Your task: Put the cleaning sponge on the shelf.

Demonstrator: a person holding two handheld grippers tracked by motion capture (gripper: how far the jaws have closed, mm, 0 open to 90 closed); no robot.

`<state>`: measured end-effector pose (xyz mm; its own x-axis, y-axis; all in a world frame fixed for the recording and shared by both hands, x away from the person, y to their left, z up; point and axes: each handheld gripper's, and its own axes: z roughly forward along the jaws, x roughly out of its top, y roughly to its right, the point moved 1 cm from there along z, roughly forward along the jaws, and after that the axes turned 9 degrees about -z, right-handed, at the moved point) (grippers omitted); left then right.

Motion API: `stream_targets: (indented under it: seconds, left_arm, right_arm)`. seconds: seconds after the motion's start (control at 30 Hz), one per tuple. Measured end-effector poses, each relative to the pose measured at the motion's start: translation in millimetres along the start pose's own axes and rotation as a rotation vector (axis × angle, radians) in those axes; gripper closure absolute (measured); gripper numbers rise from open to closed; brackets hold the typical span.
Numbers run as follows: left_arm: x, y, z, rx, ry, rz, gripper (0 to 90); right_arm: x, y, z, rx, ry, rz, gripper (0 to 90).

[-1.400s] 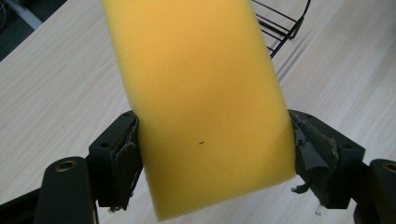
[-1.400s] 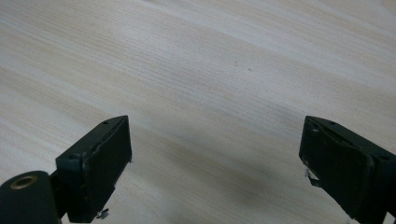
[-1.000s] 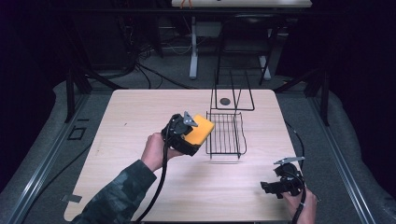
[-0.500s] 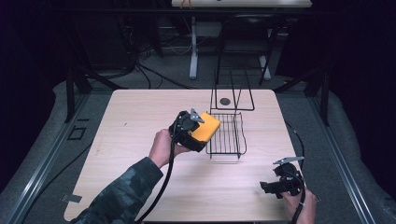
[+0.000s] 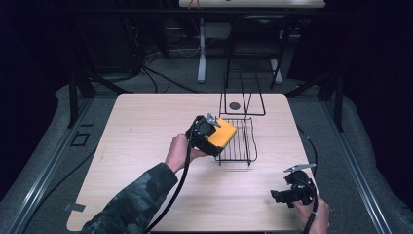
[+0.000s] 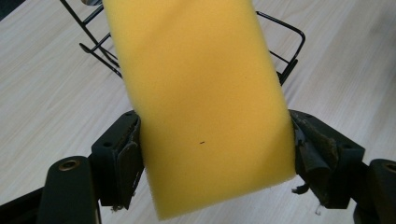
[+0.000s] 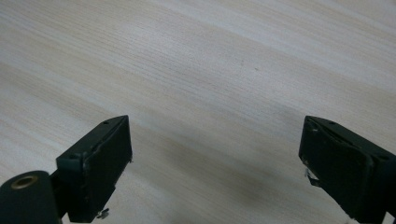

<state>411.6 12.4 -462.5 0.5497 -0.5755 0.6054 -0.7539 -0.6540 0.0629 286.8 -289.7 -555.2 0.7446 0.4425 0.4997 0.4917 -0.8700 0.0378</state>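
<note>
Over the near edge of the wire rack [image 5: 238, 141] on the counter [image 5: 146, 126], your left gripper [image 5: 210, 132] clamps the yellow sponge [image 6: 205, 102], while your right gripper [image 7: 215, 172] gapes wide, empty.

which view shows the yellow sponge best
The left gripper view: the yellow sponge is close up, clamped between the left hand-held gripper's two pads, above the wire rack. The high view gives it small, at the rack's near-left corner. The right gripper view looks at bare table.
</note>
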Motion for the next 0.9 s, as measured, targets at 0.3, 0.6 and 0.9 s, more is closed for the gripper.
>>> stream_targets:
  seconds: [0.3,0.6,0.9]
  left_arm:
    - [6.2,1.9,26.1,-0.018,0.006,-0.047,24.6]
    - [13.1,5.6,48.8,0.001,0.014,-0.081,24.6]
    - [19.4,14.4,67.6,0.027,0.005,-0.105,24.6]
  right_arm:
    - [0.0,-0.1,-0.2,0.000,-0.001,0.000,9.0]
    - [0.4,-0.3,-0.1,0.002,0.001,-0.005,9.1]
    - [0.6,-1.5,0.0,0.008,0.004,-0.005,9.1]
